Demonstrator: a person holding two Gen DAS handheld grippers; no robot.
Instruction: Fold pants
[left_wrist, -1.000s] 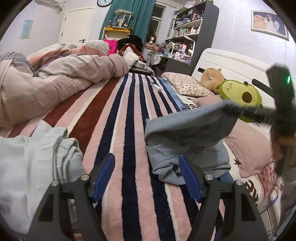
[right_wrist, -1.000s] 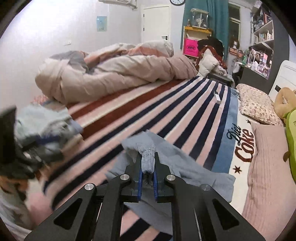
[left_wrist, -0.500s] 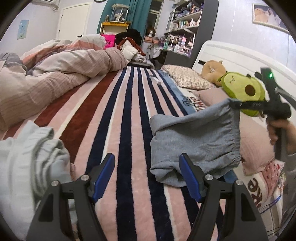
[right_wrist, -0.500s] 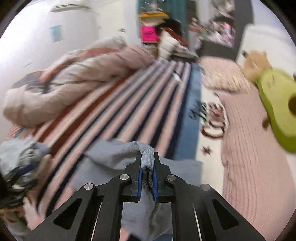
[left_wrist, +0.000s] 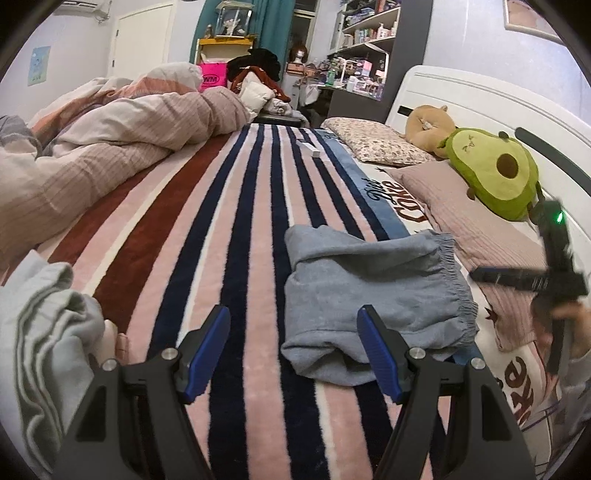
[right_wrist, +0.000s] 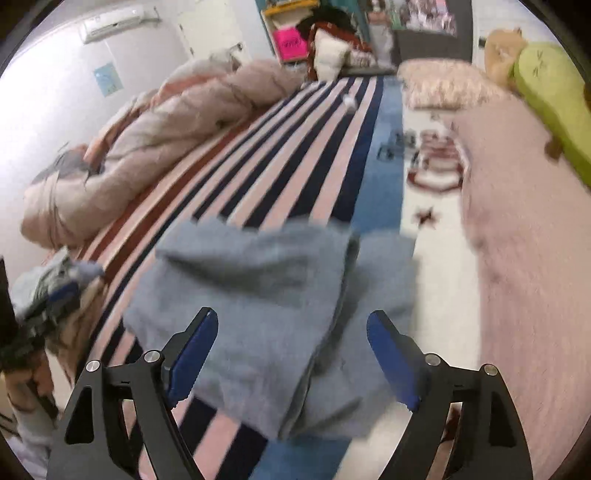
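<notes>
Grey-blue pants lie folded in a stack on the striped blanket, waistband toward the pillows. They also show in the right wrist view, blurred. My left gripper is open and empty, just short of the pants' near edge. My right gripper is open and empty, right over the pants. The right gripper also shows at the right of the left wrist view, just beyond the waistband.
A bunched duvet lies along the left of the bed. A pale garment pile sits at the near left. Pink pillow, floral pillow and avocado plush line the headboard side. A small white object lies far up the blanket.
My right gripper was shut on the pants' edge, carried it over toward the pillows, laid it down and opened. The pants now lie flat and folded. My left gripper stayed open.
</notes>
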